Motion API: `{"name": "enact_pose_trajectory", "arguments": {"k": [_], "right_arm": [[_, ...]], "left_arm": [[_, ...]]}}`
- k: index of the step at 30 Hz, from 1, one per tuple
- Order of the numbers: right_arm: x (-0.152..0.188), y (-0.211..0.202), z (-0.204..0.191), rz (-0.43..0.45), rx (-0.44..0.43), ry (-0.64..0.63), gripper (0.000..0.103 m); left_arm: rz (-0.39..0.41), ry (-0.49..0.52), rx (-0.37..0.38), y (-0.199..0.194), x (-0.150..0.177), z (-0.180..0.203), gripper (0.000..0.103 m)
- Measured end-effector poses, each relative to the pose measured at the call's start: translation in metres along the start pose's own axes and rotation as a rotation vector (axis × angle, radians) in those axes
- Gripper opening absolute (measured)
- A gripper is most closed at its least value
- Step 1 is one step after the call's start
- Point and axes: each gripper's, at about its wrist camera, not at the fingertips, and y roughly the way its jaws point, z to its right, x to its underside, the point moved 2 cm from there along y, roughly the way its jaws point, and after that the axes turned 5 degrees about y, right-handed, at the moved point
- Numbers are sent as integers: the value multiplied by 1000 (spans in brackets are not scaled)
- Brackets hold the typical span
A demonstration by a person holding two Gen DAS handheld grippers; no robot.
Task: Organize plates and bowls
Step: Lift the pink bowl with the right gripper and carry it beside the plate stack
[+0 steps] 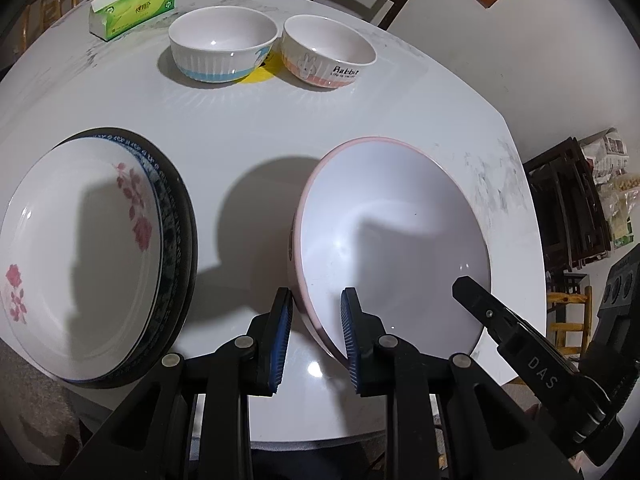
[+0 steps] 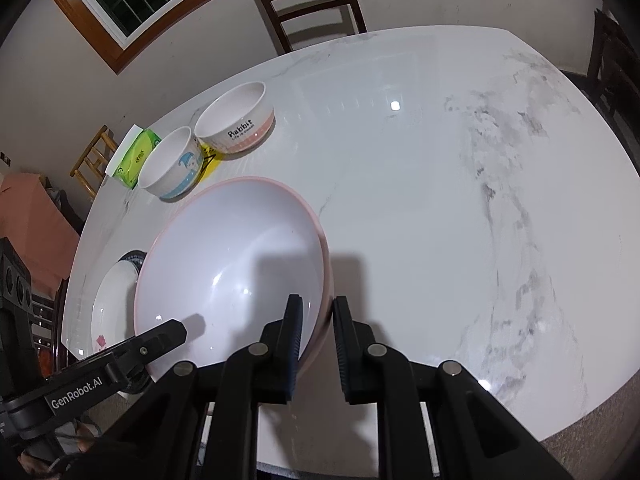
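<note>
A large pink-rimmed white bowl (image 1: 396, 236) sits on the white table (image 1: 260, 120), also in the right wrist view (image 2: 236, 264). My left gripper (image 1: 316, 320) straddles its near left rim, the right gripper (image 2: 318, 324) its right rim; both sets of jaws stand slightly apart around the rim, and I cannot tell if they grip. The right gripper also shows in the left wrist view (image 1: 472, 292). A flowered white plate (image 1: 80, 256) lies on a dark blue-patterned plate (image 1: 180, 220) at the left. A blue-banded bowl (image 1: 222, 46) and a pink "Rabbit" bowl (image 1: 328, 54) stand at the far side.
A green tissue pack (image 1: 132, 8) lies at the far left of the table. Wooden chairs (image 2: 308, 4) stand around it. A yellow mark (image 1: 260, 74) lies between the two small bowls. The marble-veined table surface (image 2: 480, 180) stretches to the right.
</note>
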Motion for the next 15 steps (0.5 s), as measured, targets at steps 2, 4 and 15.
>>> {"name": "enact_pose_trajectory", "arguments": {"k": [2,4,15], "right_arm": [[3,-1,1,-1,1,4,16],[6,-1,1,-2,2,5,16],[17,-3,4,-6,6,12,17]], "left_arm": [[0,6,2,-1,3,-1,21],[0,9,6,-1,6,-2,21],[-13,35,-3,3,14,-2,21]]}}
